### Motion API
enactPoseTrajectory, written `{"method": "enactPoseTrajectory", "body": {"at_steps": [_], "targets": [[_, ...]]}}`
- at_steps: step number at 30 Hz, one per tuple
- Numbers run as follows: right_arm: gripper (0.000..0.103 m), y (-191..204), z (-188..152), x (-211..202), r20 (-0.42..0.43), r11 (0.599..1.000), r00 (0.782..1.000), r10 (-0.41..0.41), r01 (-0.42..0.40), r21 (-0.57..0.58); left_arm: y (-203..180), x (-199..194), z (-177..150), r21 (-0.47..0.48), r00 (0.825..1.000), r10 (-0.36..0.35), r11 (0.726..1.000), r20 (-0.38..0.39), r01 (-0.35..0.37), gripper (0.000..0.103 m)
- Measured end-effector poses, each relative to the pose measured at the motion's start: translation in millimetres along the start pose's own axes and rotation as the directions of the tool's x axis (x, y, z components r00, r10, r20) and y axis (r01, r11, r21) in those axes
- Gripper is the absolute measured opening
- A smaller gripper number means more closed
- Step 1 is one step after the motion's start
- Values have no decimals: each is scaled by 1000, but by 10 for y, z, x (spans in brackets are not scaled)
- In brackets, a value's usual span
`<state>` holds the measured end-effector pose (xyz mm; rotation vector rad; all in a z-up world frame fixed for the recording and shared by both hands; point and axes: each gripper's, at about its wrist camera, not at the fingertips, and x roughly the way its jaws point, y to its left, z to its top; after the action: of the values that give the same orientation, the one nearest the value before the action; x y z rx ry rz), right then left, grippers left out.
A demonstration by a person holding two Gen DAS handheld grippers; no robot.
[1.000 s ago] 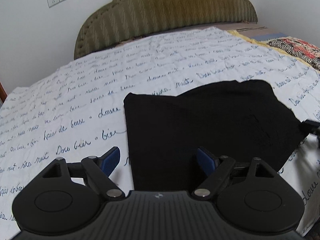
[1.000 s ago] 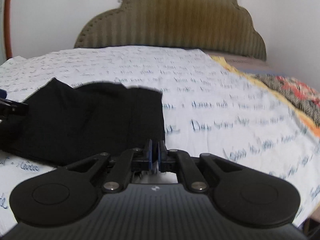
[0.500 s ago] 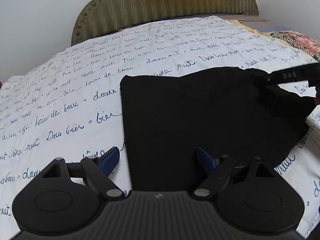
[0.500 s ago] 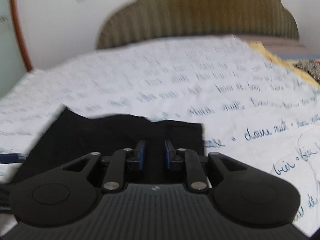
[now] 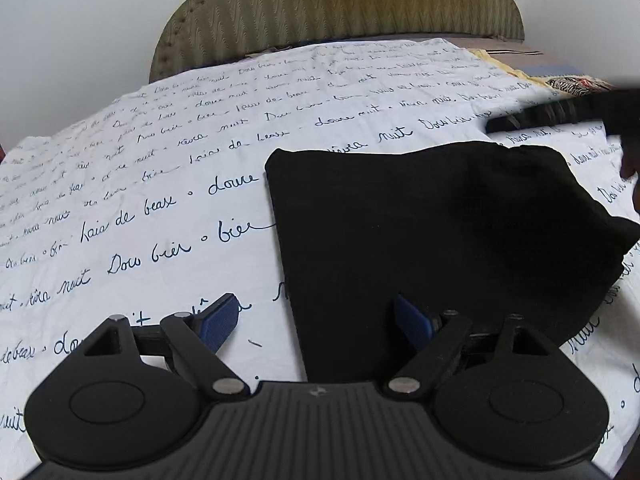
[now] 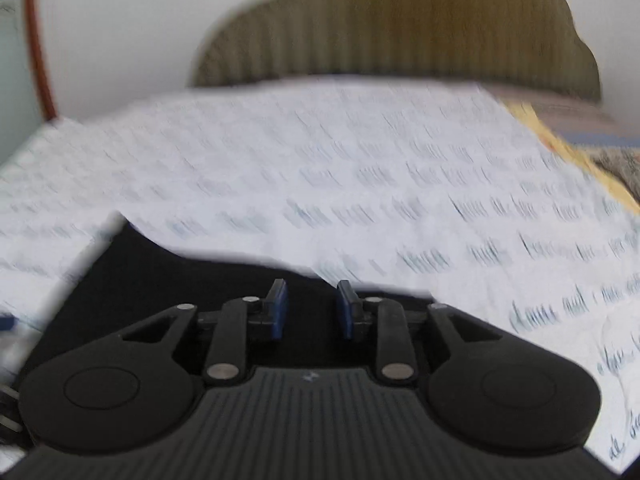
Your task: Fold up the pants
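Note:
The black pants (image 5: pixel 440 232) lie folded into a flat, roughly square bundle on the white bedsheet (image 5: pixel 160 184). My left gripper (image 5: pixel 316 320) is open and empty, hovering over the bundle's near left edge. My right gripper (image 6: pixel 311 308) is partly open and empty, held above the pants (image 6: pixel 160 280); its view is blurred. The right gripper's dark body also shows in the left wrist view (image 5: pixel 560 112), raised above the far right corner of the pants.
An olive padded headboard (image 5: pixel 340 8) stands at the far end against a white wall. A patterned red and black blanket (image 5: pixel 576 82) lies at the far right. The sheet has blue handwriting print.
My right gripper let go of the pants' edge, opened and lifted up and back over the bundle. My left gripper stayed open and shifted slightly left.

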<state>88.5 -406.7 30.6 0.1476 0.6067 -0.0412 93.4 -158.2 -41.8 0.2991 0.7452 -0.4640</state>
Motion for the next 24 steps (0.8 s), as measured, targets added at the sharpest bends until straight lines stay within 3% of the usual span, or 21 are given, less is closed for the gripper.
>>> {"method": "enactPoseTrajectory", "body": {"at_steps": [2, 4, 8, 12, 17, 20, 24], "targets": [[26, 277, 110, 102, 8, 995, 995, 103, -102, -15, 27, -16, 5, -23, 1000, -7, 1000, 3, 7, 86], [25, 574, 148, 355, -40, 986, 988, 152, -154, -58, 57, -76, -8, -23, 1000, -2, 1000, 24, 2, 86], [25, 1008, 117, 956, -168, 972, 969, 184, -204, -114, 165, -166, -46, -1, 997, 54, 999, 49, -54, 86], [24, 1077, 101, 1255, -209, 979, 969, 135, -162, -121, 369, -190, -83, -36, 998, 57, 998, 33, -55, 86], [25, 1089, 127, 723, -117, 971, 986, 119, -140, -192, 603, -169, -76, -115, 998, 60, 992, 15, -58, 86], [29, 931, -54, 246, -67, 969, 996, 52, -67, -238, 653, -209, -81, -141, 999, 38, 989, 21, -34, 86], [39, 405, -358, -397, 9, 990, 998, -62, 62, -125, 540, -293, -63, -120, 999, -17, 993, 52, 23, 86]]}}
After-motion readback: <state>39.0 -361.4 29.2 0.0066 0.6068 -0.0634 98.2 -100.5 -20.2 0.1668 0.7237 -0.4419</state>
